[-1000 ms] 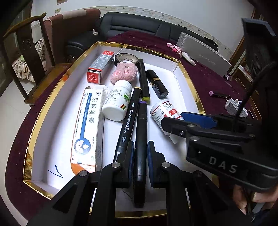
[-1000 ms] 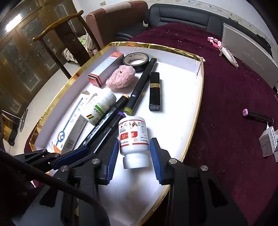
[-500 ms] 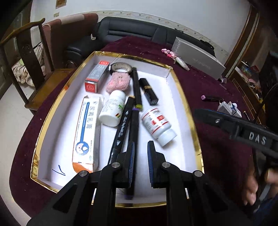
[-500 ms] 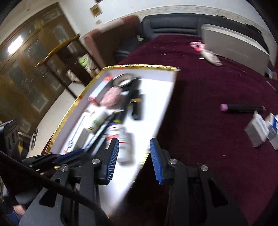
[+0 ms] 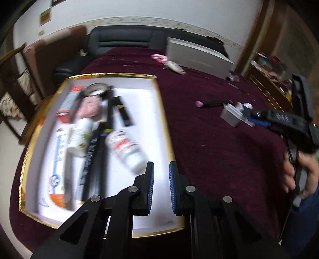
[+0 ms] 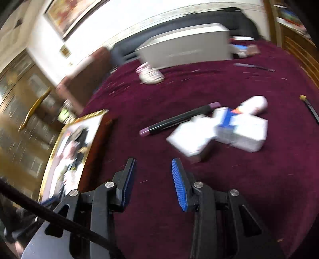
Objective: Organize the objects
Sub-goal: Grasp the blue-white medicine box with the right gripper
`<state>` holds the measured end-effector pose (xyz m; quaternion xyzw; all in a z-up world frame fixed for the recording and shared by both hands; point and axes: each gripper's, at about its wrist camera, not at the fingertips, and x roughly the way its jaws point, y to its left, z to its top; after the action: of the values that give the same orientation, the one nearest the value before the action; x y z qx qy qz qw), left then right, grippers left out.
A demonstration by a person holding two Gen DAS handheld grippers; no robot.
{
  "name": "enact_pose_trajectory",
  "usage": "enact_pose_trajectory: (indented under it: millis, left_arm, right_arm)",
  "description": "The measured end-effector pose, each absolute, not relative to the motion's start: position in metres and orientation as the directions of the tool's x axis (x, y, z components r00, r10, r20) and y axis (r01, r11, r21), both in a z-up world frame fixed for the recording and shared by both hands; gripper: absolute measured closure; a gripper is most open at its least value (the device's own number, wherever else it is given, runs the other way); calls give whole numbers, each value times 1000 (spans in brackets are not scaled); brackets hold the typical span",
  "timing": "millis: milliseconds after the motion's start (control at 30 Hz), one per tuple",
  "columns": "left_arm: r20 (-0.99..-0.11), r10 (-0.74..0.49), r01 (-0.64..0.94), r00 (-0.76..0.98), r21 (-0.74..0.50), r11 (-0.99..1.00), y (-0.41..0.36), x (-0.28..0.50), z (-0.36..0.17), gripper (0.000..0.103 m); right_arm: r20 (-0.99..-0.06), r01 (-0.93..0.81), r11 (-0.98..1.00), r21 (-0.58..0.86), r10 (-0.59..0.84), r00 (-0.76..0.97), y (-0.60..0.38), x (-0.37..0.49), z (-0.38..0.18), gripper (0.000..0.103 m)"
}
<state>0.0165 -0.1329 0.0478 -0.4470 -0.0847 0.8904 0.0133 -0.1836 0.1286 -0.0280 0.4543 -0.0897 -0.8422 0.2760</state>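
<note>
Both tongs point(image 5: 161, 176) point(image 6: 153, 175) open & empty; R near marker point(image 6: 177, 120).

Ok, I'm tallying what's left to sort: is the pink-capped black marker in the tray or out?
Out. The marker lies on the maroon tablecloth, apart from the gold-rimmed tray, beside the small white boxes.

A dark sofa point(image 5: 127, 39) stands against the white wall point(image 5: 139, 12), beyond the maroon-clothed table point(image 5: 209, 143).

Maroon tablecloth point(image 6: 219, 179); gold-rimmed white tray point(image 5: 159, 111); black marker point(image 6: 179, 119), pink caps; blue-padded black tongs point(image 6: 153, 179).
</note>
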Motion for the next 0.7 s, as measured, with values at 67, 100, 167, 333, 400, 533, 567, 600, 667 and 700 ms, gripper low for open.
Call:
enact_pose_trajectory:
  millis: [67, 100, 167, 333, 400, 533, 567, 600, 667, 700]
  left_arm:
    - [-793, 126, 5, -596, -161, -987, -115, 13, 48, 91]
    - [-792, 142, -20, -594, -162, -987, -106, 11, 48, 91]
    - [-795, 175, -71, -580, -165, -984, -87, 7, 44, 91]
    - [-816, 216, -150, -536, -160, -976, -49, -3, 34, 91]
    - [-820, 222, -164, -527, -158, -974, -41, -4, 32, 91]
    - [-825, 220, -174, -520, -150, -973, -37, -8, 32, 91]
    - [-826, 219, -168, -520, -152, -974, -38, -10, 33, 91]
    - [-824, 219, -161, -522, -158, -974, -40, -13, 34, 91]
    - [-824, 217, -150, -524, -162, -975, -42, -16, 35, 91]
    - [-825, 214, -141, -522, -164, -976, -43, -19, 36, 91]
  right_arm:
    - [-718, 321, -860, 396, -508, -476, 153, -199, -26, 68]
    - [-719, 295, -876, 382, -483, -499, 164, -205, -25, 68]
    - [-726, 243, -913, 329, -409, -553, 181, -221, -22, 65]
    - [-751, 163, -920, 357, -387, -535, 208, -271, -44, 64]
    - [-745, 172, -893, 416, -443, -499, 210, -283, -57, 64]
    - [-717, 200, -813, 548, -579, -389, 205, -274, -68, 58]
    - [-709, 232, -796, 559, -604, -366, 200, -266, -65, 56]
    - [-710, 295, -781, 550, -623, -327, 192, -256, -60, 53]
    - [-760, 373, -821, 432, -554, -340, 178, -239, -49, 53]
    - [-769, 390, -842, 372, -515, -378, 174, -237, -46, 51]
